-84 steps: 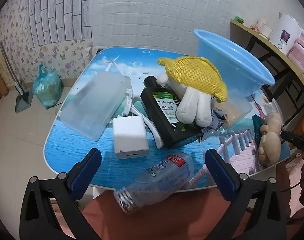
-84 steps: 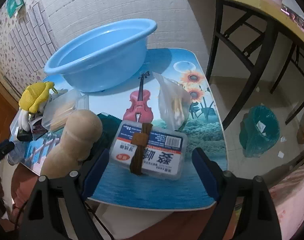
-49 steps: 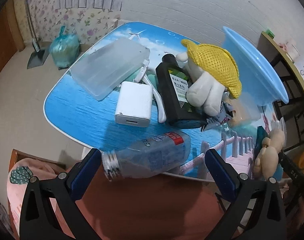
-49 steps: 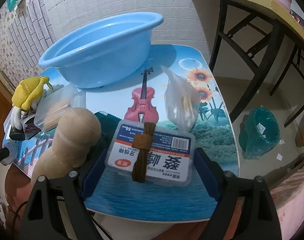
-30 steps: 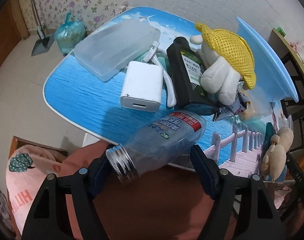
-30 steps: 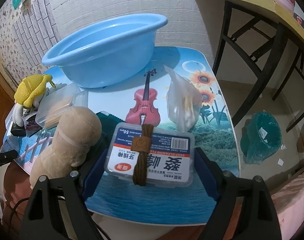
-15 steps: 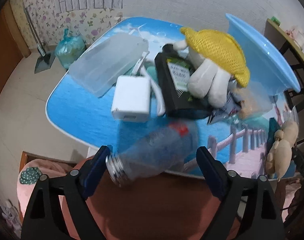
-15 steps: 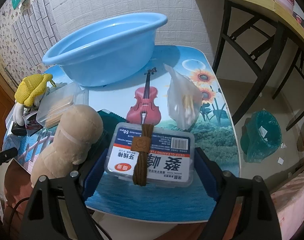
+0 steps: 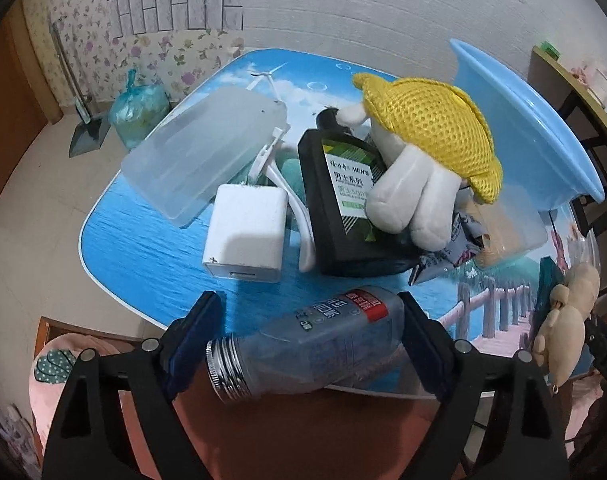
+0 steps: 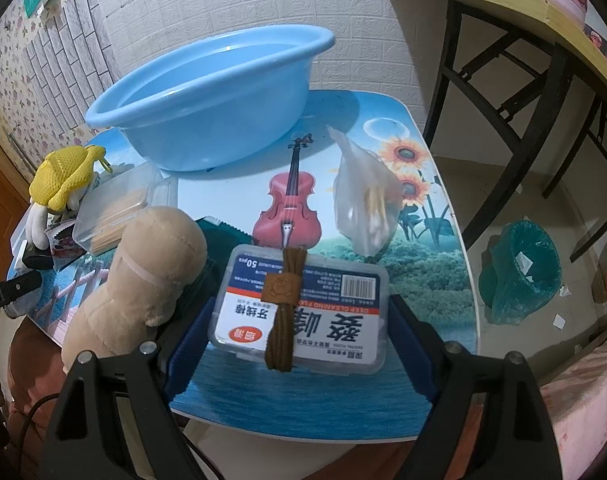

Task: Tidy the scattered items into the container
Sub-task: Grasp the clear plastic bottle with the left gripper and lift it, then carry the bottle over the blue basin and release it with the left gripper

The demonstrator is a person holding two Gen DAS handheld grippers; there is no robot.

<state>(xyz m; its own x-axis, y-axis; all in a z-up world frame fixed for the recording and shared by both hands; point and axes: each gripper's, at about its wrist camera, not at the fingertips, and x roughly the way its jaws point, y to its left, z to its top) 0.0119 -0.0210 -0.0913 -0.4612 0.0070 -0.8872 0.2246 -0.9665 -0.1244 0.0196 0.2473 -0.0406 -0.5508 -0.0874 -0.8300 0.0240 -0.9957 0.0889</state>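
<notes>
My left gripper (image 9: 307, 344) is shut on a clear plastic bottle (image 9: 303, 344) with a silver neck and red label, held at the table's near edge. Beyond it lie a white charger (image 9: 245, 240), a black bottle (image 9: 341, 200), a yellow-hatted plush (image 9: 423, 160) and a clear lid box (image 9: 203, 148). The blue basin (image 10: 207, 100) stands at the back, and shows in the left wrist view (image 9: 523, 128). My right gripper (image 10: 299, 340) has its jaws on both sides of a floss-pick box (image 10: 303, 316) with a brown strap across it.
A tan plush (image 10: 143, 272) lies left of the floss box, a toothpick box (image 10: 119, 200) behind it, a plastic bag (image 10: 367, 204) to the right. A shelf frame (image 10: 523, 60) and a green bin (image 10: 519, 272) stand right of the table.
My left gripper closed in on the bottle, took hold of it and lifted it at the table edge. My right gripper stayed around the floss box.
</notes>
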